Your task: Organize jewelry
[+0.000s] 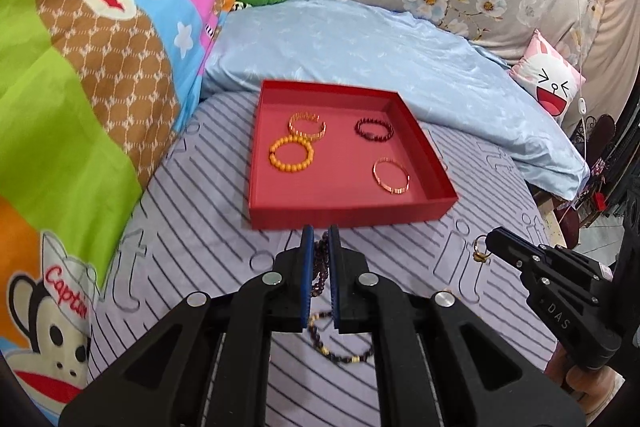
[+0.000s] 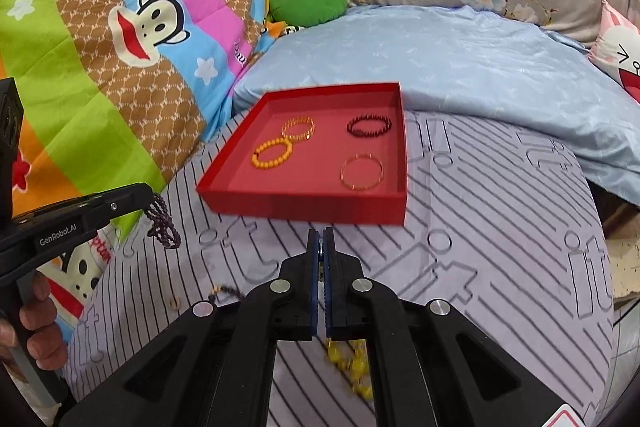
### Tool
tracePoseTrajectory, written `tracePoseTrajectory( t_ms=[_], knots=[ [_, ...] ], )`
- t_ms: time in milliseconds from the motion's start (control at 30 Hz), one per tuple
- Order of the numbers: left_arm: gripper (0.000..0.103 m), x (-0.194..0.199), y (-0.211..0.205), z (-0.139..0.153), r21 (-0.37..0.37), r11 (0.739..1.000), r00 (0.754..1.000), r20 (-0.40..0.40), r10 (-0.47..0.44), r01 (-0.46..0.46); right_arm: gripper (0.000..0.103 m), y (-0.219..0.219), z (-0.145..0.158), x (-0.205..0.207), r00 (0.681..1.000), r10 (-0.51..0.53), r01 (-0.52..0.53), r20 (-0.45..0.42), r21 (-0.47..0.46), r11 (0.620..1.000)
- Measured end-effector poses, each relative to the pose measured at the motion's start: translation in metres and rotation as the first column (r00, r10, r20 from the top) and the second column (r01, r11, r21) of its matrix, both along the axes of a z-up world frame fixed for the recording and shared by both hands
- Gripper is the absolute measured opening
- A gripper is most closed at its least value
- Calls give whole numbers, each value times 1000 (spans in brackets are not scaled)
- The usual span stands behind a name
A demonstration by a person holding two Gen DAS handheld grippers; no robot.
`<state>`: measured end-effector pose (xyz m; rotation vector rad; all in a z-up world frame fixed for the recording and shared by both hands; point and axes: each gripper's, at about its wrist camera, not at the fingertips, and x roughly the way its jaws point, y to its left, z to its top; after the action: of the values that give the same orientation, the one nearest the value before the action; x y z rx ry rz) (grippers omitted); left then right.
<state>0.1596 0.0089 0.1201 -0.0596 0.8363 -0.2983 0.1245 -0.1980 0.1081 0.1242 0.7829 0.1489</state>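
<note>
Left tool (image 1: 320, 239) gripping dark bead bracelet (image 1: 320, 259) above bed, heading for red tray (image 1: 348, 213). Right tool (image 2: 320, 241) clamping small gold ring (image 1: 480, 247). Four bracelets lying spaced inside tray, avoiding tangling.

The left gripper (image 1: 320, 233) pinches a dark purple beaded strand (image 1: 320, 267) between its blue-padded fingers (image 1: 307, 255), just in front of the red tray (image 1: 344, 213). The tray sits on a striped lilac sheet (image 1: 192, 235) and holds four bracelets: a gold link bracelet (image 1: 307, 125) touching an orange beaded bracelet (image 1: 291, 153) on its left side, a dark red beaded bracelet (image 1: 374, 129) at the back right, and a thin rose-gold bangle (image 1: 391, 175) at the front right. Below the fingers, a dark beaded bracelet with gold beads (image 1: 340, 351) lies on the sheet. To the right, the right gripper (image 1: 489, 241) grips a small gold ring (image 1: 480, 247) at its tip.
</note>
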Motion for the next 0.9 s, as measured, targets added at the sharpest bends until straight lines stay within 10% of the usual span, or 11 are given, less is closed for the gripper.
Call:
tracePoseTrajectory(
  t_ms=[433,633,900],
  knots=[
    [7,68,-4,13,-1,1000,999,31,24,-24,2,7,9,72,1000,18,-18,20,-21,1000],
    [30,51,8,-31,22,999,999,-44,31,-31,2,8,-4,71,1000,22,-22,-3,-12,1000],
    [32,52,4,-100,3,999,983,-183,36,-36,2,7,-20,73,999,12,-12,-37,-4,1000]
  ],
)
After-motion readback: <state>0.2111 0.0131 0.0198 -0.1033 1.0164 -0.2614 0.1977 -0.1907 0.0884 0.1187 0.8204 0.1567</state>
